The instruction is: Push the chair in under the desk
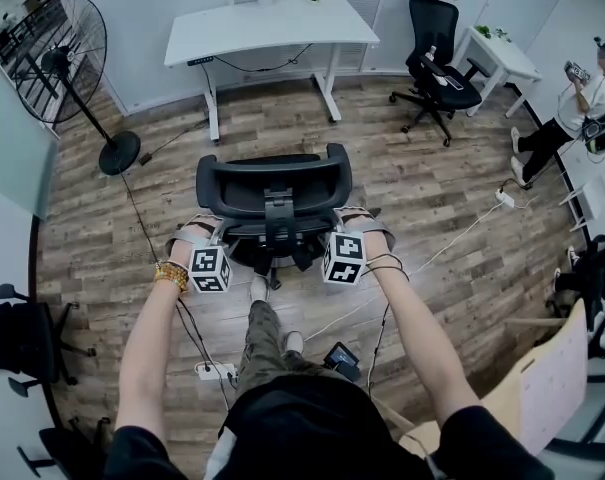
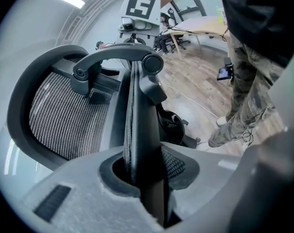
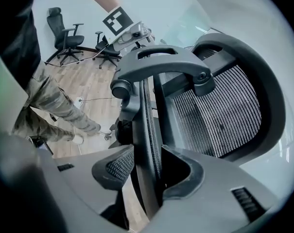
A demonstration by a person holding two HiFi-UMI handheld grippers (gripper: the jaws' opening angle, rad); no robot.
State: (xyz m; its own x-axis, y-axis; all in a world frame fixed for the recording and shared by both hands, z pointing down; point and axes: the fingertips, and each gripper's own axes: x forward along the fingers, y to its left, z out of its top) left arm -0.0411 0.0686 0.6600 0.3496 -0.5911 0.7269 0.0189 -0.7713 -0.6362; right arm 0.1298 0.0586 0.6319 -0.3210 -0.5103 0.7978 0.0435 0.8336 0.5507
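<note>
A black mesh office chair (image 1: 272, 183) stands on the wood floor with its back toward me. The white desk (image 1: 267, 28) is farther off, beyond the chair. My left gripper (image 1: 195, 236) grips the left edge of the chair back, and my right gripper (image 1: 358, 220) grips the right edge. In the left gripper view the jaws (image 2: 144, 166) close on the thin black rim of the chair back (image 2: 137, 106). The right gripper view shows the same on the other side: the jaws (image 3: 147, 164) hold the rim (image 3: 147, 115), with the headrest bracket above.
A standing fan (image 1: 62, 58) is at the back left. Another black chair (image 1: 437, 53) and a small white table (image 1: 497, 53) stand at the back right, with a person (image 1: 582, 108) beside them. Cables and a power strip (image 1: 214, 371) lie by my feet. A further chair (image 1: 12, 338) sits at the left edge.
</note>
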